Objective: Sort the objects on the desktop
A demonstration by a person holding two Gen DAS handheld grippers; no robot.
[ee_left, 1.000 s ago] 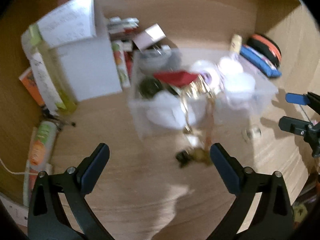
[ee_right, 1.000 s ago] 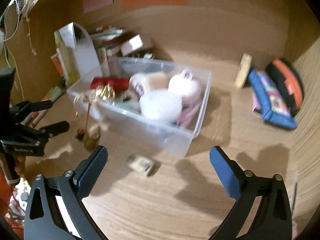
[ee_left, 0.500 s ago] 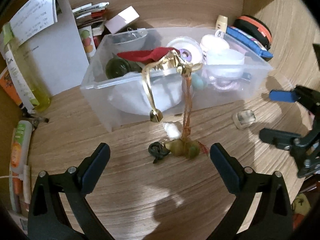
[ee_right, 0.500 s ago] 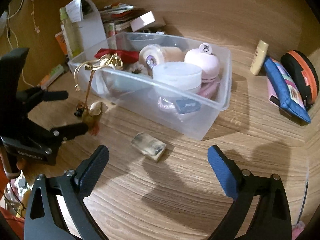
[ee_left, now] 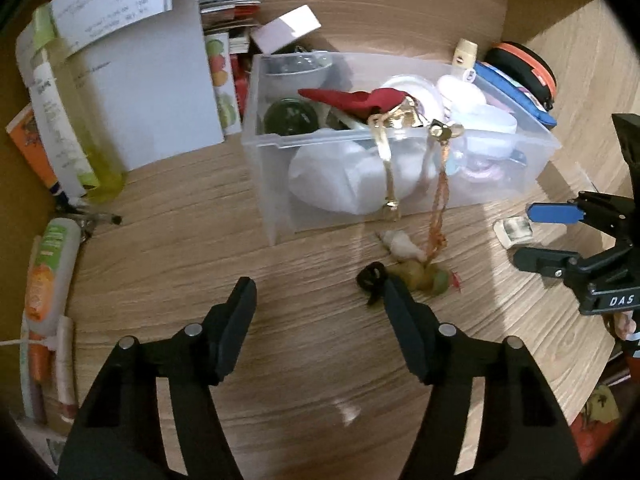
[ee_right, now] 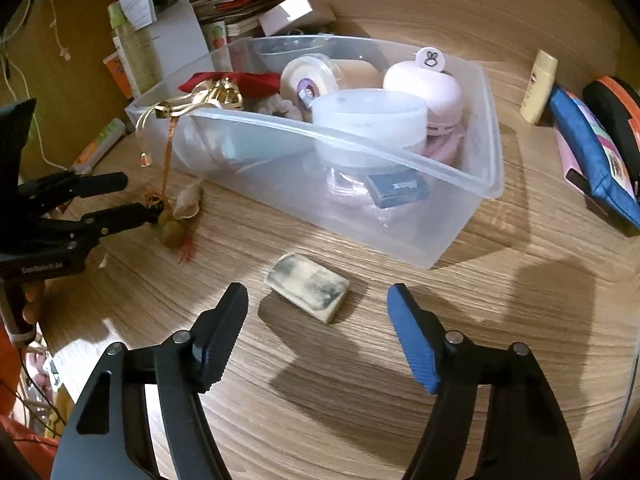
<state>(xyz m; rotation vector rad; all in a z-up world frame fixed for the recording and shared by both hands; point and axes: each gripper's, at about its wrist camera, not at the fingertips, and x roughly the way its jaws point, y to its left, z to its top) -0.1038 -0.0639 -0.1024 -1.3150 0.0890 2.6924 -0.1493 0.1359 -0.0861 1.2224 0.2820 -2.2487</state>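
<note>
A clear plastic bin (ee_left: 276,184) (ee_right: 460,216) holds several items: a red pouch, tape, white and pink cases. A gold ribbon and an orange cord hang over its front wall down to a charm with green beads (ee_left: 424,276) (ee_right: 173,229) and a small shell (ee_left: 400,244) on the desk. A dirty white eraser (ee_right: 307,282) (ee_left: 514,231) lies in front of the bin. My left gripper (ee_left: 320,304) is open, its right finger just beside the charm. My right gripper (ee_right: 318,312) is open just short of the eraser.
A white file holder (ee_left: 152,100), a yellow-green bottle (ee_left: 72,152) and booklets stand left of the bin. Tubes (ee_left: 48,276) lie at the left edge. A cream bottle (ee_right: 539,87), a blue pouch (ee_right: 592,152) and an orange-black case (ee_right: 616,120) lie at the right.
Both grippers have come lower and closer to the desk. The left now sits next to the charm and the right just before the eraser. Both jaws have narrowed somewhat.
</note>
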